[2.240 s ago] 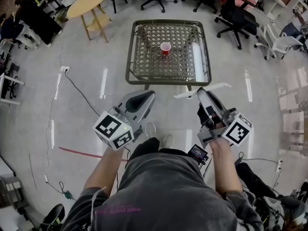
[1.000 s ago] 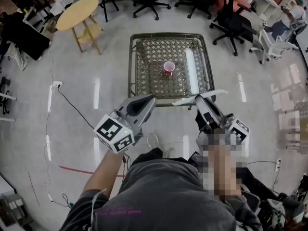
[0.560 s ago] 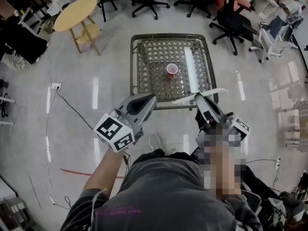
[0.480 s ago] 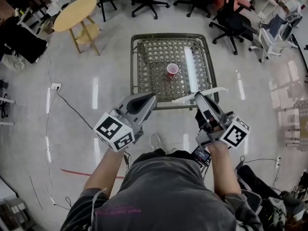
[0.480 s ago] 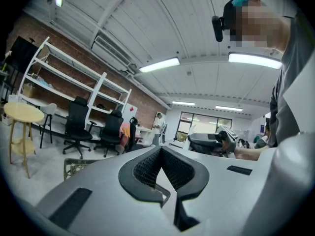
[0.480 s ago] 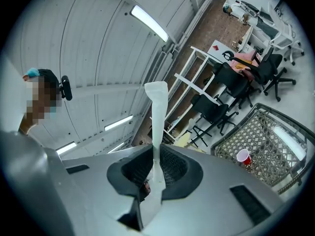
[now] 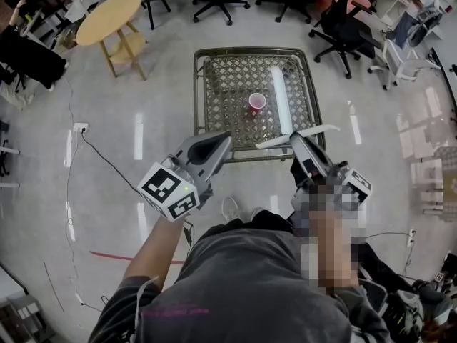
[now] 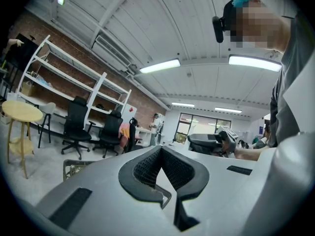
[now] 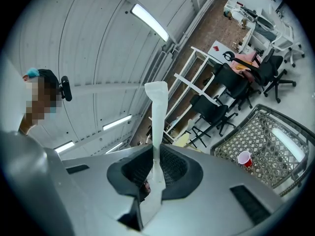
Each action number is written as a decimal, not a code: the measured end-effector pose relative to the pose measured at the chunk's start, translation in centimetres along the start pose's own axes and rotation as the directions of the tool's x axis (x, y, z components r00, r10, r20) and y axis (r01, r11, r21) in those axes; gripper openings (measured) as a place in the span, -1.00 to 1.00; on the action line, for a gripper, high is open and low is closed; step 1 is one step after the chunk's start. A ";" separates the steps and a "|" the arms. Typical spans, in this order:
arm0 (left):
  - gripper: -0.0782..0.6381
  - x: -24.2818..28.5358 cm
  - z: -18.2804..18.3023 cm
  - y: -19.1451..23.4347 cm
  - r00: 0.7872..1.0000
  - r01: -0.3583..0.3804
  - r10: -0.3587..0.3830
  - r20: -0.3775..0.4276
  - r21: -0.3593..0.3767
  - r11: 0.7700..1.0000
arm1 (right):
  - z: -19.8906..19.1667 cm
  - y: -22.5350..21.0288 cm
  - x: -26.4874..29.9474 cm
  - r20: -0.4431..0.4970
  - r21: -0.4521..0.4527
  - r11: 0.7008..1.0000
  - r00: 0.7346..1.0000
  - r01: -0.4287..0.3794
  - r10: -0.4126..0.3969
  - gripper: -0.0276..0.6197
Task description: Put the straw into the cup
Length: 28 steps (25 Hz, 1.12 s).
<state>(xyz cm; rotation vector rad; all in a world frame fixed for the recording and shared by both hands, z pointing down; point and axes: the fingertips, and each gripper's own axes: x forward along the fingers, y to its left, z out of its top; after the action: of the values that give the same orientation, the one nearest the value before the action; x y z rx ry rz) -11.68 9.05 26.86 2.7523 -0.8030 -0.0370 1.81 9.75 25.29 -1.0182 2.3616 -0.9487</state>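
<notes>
A red cup (image 7: 256,103) stands upright near the middle of a low table with a lattice top (image 7: 227,84). My right gripper (image 7: 295,141) is shut on a white straw (image 7: 314,131), which lies crosswise over the table's near edge. In the right gripper view the straw (image 9: 157,117) rises between the jaws of the right gripper (image 9: 156,163), and the cup (image 9: 244,158) sits far off to the lower right. My left gripper (image 7: 223,143) hovers short of the table's near left side. In its own view the left gripper (image 8: 160,150) is shut with nothing in it.
A long white strip (image 7: 280,99) lies along the table to the right of the cup. A round wooden table (image 7: 108,9) stands at the far left, and office chairs (image 7: 343,20) stand behind. A cable (image 7: 107,156) runs across the floor on the left.
The table and cup have come nearer and lower in the head view. Both grippers have kept their places in front of me, and the right one still holds the straw.
</notes>
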 end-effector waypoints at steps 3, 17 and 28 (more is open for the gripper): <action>-0.75 0.4 -0.1 0.3 1.000 0.003 -0.003 -0.004 0.000 1.000 | 0.1 -0.4 0.3 0.005 0.010 1.000 1.000 0.004 -0.004 -0.77; -0.75 3.5 -0.1 2.0 1.000 -0.015 0.015 -0.027 -0.005 1.000 | 1.8 -3.5 1.6 -0.009 0.035 0.999 1.000 0.000 0.001 -0.77; -0.75 8.4 -0.4 5.1 0.997 -0.051 0.050 -0.062 -0.017 0.999 | 4.6 -8.5 4.5 -0.052 0.057 0.998 0.998 -0.019 0.022 -0.77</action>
<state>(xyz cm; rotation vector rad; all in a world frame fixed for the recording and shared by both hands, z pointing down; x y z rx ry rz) -7.22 0.55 29.01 2.7007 -0.8506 0.0499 5.60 0.06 27.83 -0.9565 2.3692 -1.0400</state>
